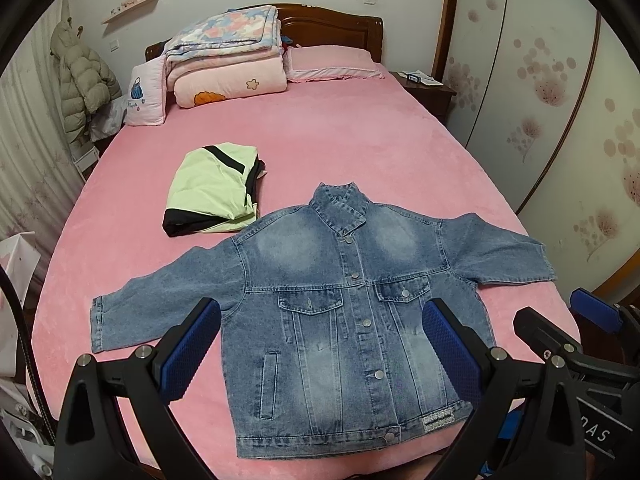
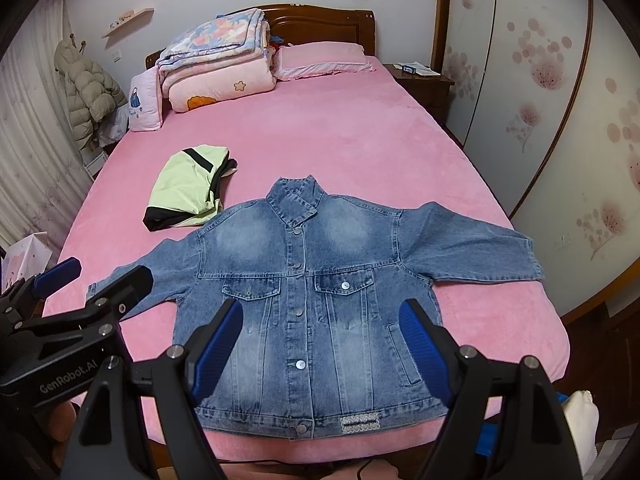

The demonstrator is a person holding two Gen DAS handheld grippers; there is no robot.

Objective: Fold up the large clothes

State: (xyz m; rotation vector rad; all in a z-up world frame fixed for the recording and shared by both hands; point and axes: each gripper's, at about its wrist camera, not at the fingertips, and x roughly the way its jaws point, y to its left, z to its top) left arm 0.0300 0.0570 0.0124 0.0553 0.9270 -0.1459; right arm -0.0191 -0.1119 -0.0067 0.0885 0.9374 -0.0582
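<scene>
A blue denim jacket [image 1: 340,320] [image 2: 304,300] lies flat and buttoned, front up, on the pink bed [image 1: 320,140] [image 2: 320,128], collar toward the headboard and both sleeves spread sideways. My left gripper [image 1: 322,320] hovers open above the jacket's lower front, its blue pads [image 1: 192,348] wide apart with nothing between them. My right gripper [image 2: 322,322] also hangs open over the jacket's hem area. In the left wrist view the right gripper [image 1: 560,320] shows at the right edge. The left gripper [image 2: 104,276] appears at the left edge of the right wrist view.
A folded light-green garment with black bands [image 1: 212,192] [image 2: 188,192] lies left of the jacket's collar. Stacked quilts [image 1: 228,56] and a pink pillow [image 1: 332,62] sit by the wooden headboard. A nightstand [image 1: 424,84] and wardrobe doors [image 1: 540,100] stand on the right; a puffer coat [image 1: 84,80] hangs left.
</scene>
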